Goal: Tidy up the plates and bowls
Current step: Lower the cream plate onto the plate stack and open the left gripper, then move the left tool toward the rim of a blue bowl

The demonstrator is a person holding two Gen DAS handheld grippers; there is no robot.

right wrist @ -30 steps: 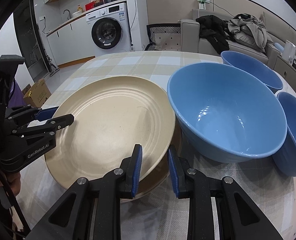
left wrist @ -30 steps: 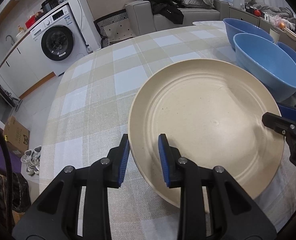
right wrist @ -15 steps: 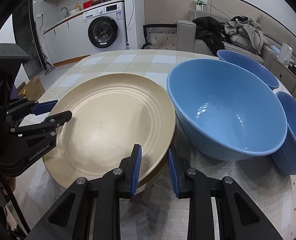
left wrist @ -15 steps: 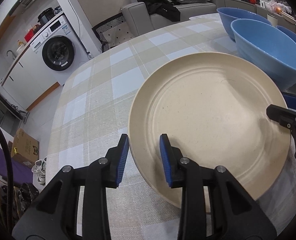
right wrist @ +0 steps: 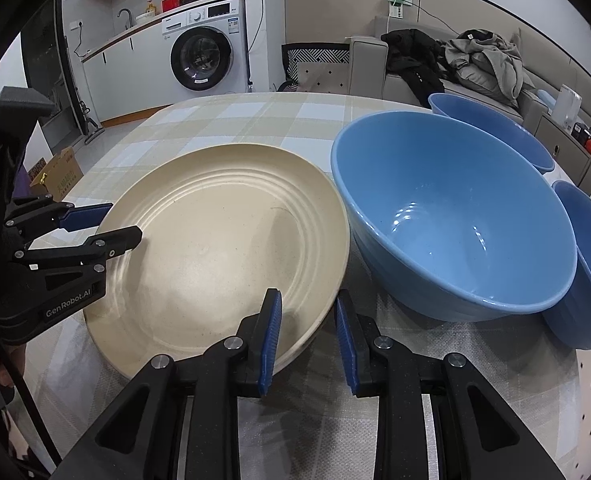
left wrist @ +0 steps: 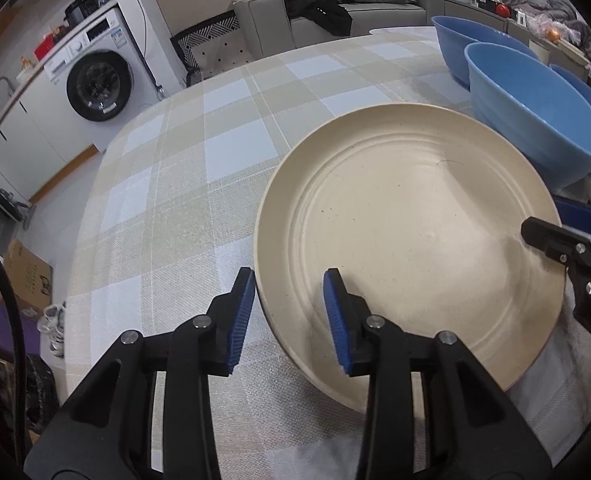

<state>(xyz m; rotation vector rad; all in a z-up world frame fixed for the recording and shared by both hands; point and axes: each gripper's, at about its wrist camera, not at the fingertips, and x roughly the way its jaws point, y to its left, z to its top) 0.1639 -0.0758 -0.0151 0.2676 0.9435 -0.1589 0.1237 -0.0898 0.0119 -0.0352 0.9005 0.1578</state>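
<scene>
Cream plate (right wrist: 223, 240) on checked tablecloth (left wrist: 183, 184), straddled at opposite rims.

Lay just beside large blue bowl (right wrist: 451, 216), two more blue bowls (right wrist: 495, 132) behind. Left gripper (left wrist: 287, 312) spread apart across near rim, not clamped; right gripper (right wrist: 307, 340) likewise apart over its edge. Washing machine (right wrist: 203, 56) well beyond.

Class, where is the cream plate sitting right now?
In both wrist views the cream plate lies on the checked tablecloth, left of the nearest blue bowl, with each hand-held gripper straddling its rim from opposite sides.
</scene>
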